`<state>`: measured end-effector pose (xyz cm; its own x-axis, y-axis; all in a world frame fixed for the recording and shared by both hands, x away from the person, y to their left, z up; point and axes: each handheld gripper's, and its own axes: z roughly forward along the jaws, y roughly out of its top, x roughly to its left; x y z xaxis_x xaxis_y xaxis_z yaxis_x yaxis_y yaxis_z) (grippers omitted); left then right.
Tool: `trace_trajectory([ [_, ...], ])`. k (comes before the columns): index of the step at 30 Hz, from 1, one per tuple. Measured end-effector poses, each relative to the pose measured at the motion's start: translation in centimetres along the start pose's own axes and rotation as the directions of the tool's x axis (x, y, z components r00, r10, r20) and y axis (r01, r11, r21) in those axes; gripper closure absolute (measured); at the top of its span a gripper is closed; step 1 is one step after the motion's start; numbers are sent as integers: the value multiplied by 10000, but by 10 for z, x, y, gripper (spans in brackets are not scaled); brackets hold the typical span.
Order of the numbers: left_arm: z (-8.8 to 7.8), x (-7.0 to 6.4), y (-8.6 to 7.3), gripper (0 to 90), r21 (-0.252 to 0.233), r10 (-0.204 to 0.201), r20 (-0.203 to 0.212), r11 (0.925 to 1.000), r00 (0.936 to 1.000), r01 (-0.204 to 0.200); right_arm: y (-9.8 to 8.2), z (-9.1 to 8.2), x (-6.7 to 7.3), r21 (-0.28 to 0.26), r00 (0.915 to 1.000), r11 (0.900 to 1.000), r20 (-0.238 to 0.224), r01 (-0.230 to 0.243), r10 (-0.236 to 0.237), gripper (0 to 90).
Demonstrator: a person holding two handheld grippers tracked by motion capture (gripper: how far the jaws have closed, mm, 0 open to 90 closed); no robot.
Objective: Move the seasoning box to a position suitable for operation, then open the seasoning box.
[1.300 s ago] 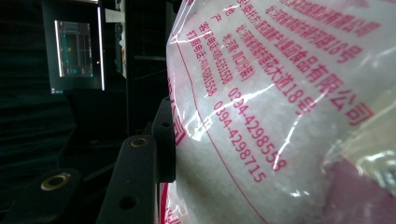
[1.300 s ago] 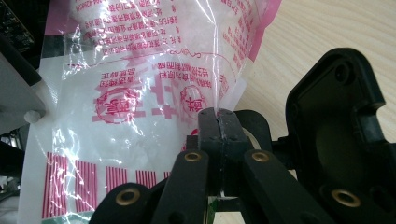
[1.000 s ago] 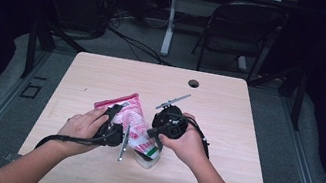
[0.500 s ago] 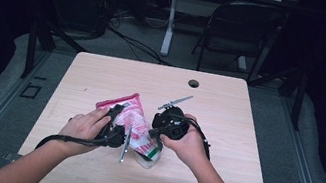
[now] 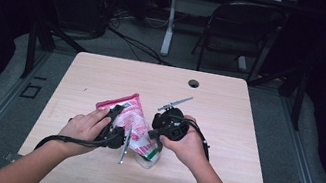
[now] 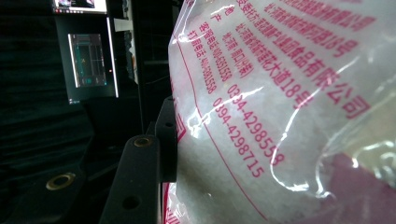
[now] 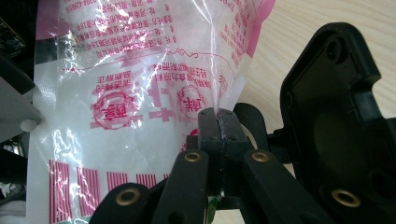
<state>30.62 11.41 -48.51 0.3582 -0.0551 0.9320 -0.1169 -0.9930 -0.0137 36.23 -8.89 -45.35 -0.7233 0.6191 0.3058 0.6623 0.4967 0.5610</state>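
Near the front middle of the wooden surface (image 5: 224, 133), a plastic bag (image 5: 137, 127) with pink print and a white filling, held up between two hand-held claws. Left claw (image 5: 116, 126) at the bag's left side, gripped by the left hand (image 5: 83, 128); in the left gripper view, one black pad (image 6: 167, 140) pressed flat against the bulging bag (image 6: 280, 116), the other jaw hidden behind the plastic, so grasping across the bag's width. Right claw (image 5: 158, 144) at the bag's lower right, carried by the right hand (image 5: 189, 147); in the right gripper view, right claw (image 7: 218, 123) clenched tight, fingertips (image 7: 210, 128) together and pinching a thin crease of the film at the bag (image 7: 140, 93). Body of the left claw (image 7: 336, 116) large and black at the right of that view. Small round dark hole (image 5: 194, 83) near the far edge of the surface. Folding chair (image 5: 243, 29) on the floor beyond.
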Motion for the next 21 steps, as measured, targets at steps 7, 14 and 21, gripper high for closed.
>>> trace_trajectory([
  [7, -2, -1, 0, 633, -24, 42, -41, 10000, 10000, -42, -2, 0, 2, -50, 9999, 10000, 126, -66, 66, 900],
  [14, -4, 0, -1, 638, -2, 149, -108, 9999, 9998, -149, -1, -2, 3, -31, 9999, 10000, 124, 76, -76, 900],
  [21, -5, 0, -2, 640, 68, 206, -100, 9998, 9997, -205, 1, 0, 4, -19, 10000, 10000, 12, 95, -95, 900],
])
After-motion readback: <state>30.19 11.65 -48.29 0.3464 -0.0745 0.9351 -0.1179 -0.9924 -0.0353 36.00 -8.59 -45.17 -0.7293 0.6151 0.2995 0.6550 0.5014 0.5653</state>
